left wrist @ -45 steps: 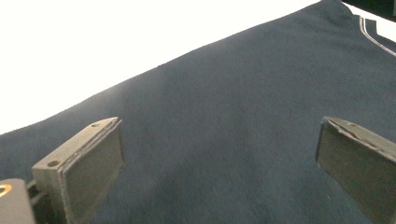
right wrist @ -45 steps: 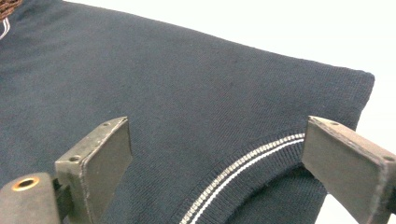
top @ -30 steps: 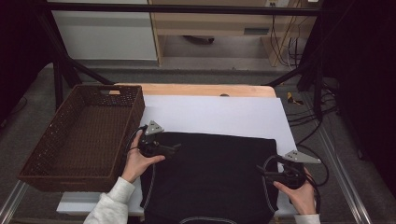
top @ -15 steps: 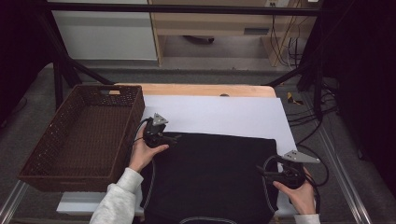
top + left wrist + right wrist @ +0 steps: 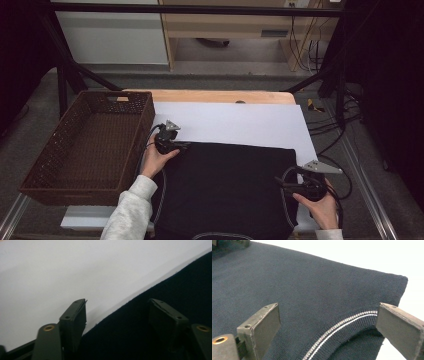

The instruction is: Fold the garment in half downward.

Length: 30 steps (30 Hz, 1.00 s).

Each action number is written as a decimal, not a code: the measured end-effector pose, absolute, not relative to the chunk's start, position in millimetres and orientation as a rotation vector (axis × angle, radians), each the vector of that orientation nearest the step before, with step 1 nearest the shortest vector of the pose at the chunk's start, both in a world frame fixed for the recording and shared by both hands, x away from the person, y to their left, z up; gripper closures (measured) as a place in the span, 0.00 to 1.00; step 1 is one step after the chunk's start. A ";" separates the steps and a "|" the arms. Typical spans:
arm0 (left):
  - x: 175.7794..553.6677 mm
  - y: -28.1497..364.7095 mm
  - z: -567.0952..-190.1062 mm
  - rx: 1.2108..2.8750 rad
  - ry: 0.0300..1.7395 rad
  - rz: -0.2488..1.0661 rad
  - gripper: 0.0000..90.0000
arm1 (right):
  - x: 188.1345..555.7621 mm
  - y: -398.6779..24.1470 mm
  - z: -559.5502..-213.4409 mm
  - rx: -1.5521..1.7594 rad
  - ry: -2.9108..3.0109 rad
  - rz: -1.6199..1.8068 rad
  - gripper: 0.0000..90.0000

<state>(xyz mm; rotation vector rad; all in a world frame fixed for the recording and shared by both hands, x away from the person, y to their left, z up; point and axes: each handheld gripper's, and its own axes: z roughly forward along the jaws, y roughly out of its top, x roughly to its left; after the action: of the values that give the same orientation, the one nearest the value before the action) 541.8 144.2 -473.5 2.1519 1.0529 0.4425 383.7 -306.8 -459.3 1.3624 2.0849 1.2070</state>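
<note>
Dark knit garment lies flat on white sheet w/ its far edge running across the table's middle and its near end hanging toward the person at 6 o'clock. Left gripper sits at the garment's far-left corner, approx 10 o'clock from the cloth's centre, held by the left hand. In the left gripper view the jaws have just been closing but a gap remains: one jaw stands over bare white sheet, the other over dark cloth, w/ the garment's edge running between them from 7 to 2 o'clock. Pads not pressing the fabric, as far as can be seen.

Right gripper rests at the garment's right edge, approx 3 o'clock from centre, in the right hand. Right gripper view: jaws wide apart, straddling the ribbed band w/ white stripe, which curves from 6 to 3 o'clock between them; nothing clamped. Garment corner lies at 1 o'clock beyond the jaws.

Wicker basket stands at the table's 9 o'clock side, just beside the left gripper.
</note>
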 end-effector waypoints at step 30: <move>531.6 140.3 -477.4 2.156 0.954 0.382 0.89 | 442.2 -325.4 -462.9 1.490 1.980 1.023 0.17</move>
<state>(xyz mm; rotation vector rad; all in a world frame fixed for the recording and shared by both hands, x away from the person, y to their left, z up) 531.6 140.3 -477.4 2.1556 0.9542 0.3823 442.2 -325.4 -462.9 1.4900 1.9800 1.0233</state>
